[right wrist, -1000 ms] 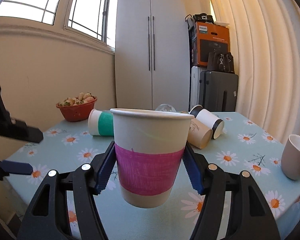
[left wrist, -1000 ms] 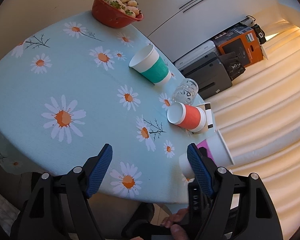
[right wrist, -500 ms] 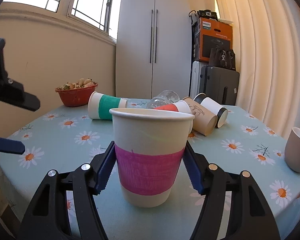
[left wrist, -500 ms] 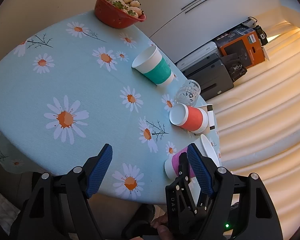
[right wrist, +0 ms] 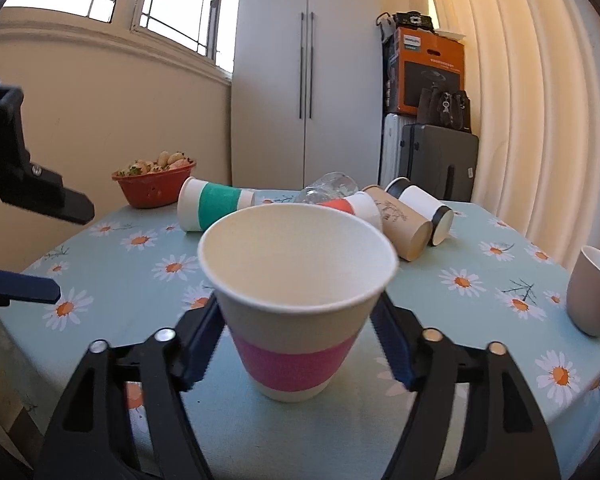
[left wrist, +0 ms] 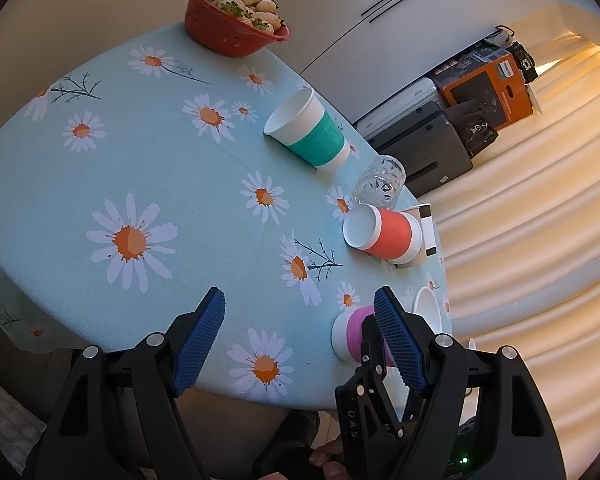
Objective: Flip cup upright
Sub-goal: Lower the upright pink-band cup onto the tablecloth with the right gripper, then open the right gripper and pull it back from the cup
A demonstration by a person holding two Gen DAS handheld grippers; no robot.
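A white paper cup with a pink band (right wrist: 298,308) stands upright with its base on the daisy tablecloth (right wrist: 116,268), near the table's front edge. My right gripper (right wrist: 300,344) is around it with the blue pads at its sides; the jaws look slightly spread and contact is unclear. The cup also shows in the left wrist view (left wrist: 352,336), partly behind the right gripper. My left gripper (left wrist: 300,340) is open and empty above the table's near edge.
Lying on their sides are a green-banded cup (left wrist: 306,132), an orange-banded cup (left wrist: 384,234), a clear glass (left wrist: 380,182), a brown cup (right wrist: 400,222) and a black-rimmed white cup (right wrist: 424,208). A grey mug (right wrist: 594,292) stands right. A red fruit bowl (left wrist: 236,20) sits far back.
The right gripper lowered the pink-banded cup from the air onto the tablecloth, and its jaws have spread a little. The left gripper stayed open and barely moved.
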